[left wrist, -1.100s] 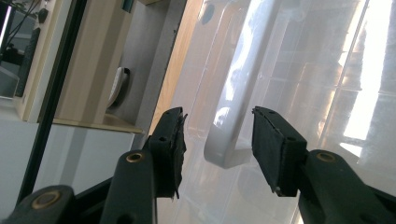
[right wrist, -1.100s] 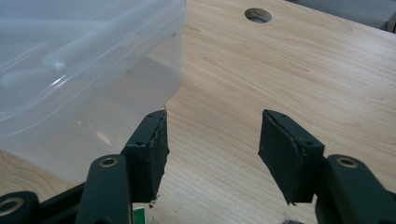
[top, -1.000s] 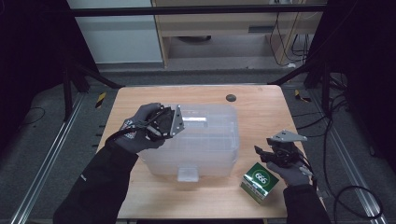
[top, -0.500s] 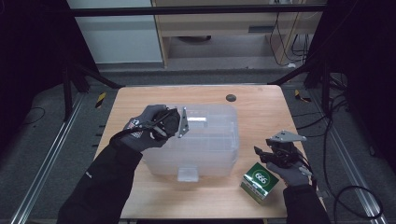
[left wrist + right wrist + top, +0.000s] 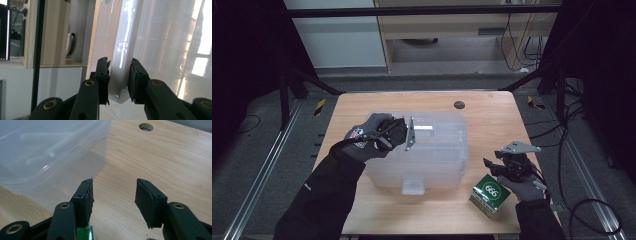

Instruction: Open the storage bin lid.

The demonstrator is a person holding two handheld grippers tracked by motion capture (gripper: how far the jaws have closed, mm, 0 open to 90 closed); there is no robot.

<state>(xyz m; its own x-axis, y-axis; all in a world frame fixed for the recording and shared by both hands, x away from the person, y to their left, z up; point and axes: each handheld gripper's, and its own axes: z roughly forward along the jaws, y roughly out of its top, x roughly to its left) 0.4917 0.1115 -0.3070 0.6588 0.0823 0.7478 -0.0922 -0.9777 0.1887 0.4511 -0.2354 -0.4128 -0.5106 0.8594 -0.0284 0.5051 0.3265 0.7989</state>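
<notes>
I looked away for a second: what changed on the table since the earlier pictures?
The left tongs have just been closing around the side latch of the clear plastic storage box; the latch sits between the pads. The right tongs have closed slightly, with nothing between them. The box and the green carton stayed put.

The translucent lidded bin (image 5: 422,150) fills the table's (image 5: 492,115) middle; the green box (image 5: 490,194) blocks the near right corner; the far edge lies open.

Dark sleeves and grey-black gloves on both arms — each black gripper (image 5: 394,135) bears brass-ringed screws, a trailing cable and a grey three-cornered plate (image 5: 517,147).
</notes>
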